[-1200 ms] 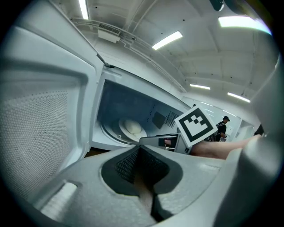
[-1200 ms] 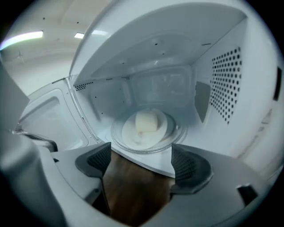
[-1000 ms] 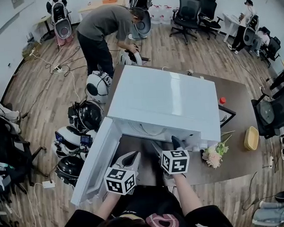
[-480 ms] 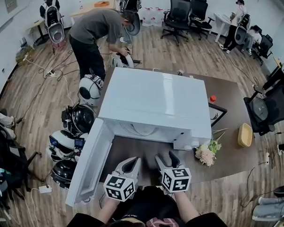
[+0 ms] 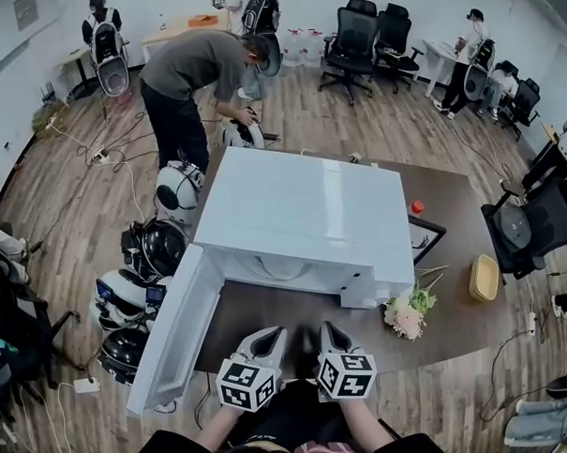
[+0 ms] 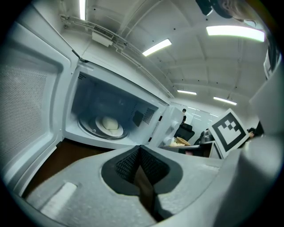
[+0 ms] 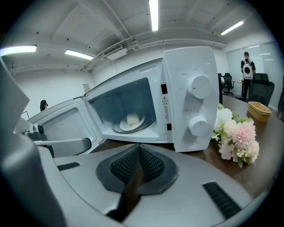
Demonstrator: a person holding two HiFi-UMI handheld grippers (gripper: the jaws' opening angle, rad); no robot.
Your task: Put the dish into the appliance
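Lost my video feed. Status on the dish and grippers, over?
Left gripper shut, empty; right gripper just closed, empty. Dish sits inside the microwave. Door open, nothing blocking it.

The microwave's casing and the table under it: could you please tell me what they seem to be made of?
Microwave: likely painted sheet metal, glossy white; its flat top has a smooth, even sheen. Table: dark brown wood or laminate, fairly matte; no grain can be made out.
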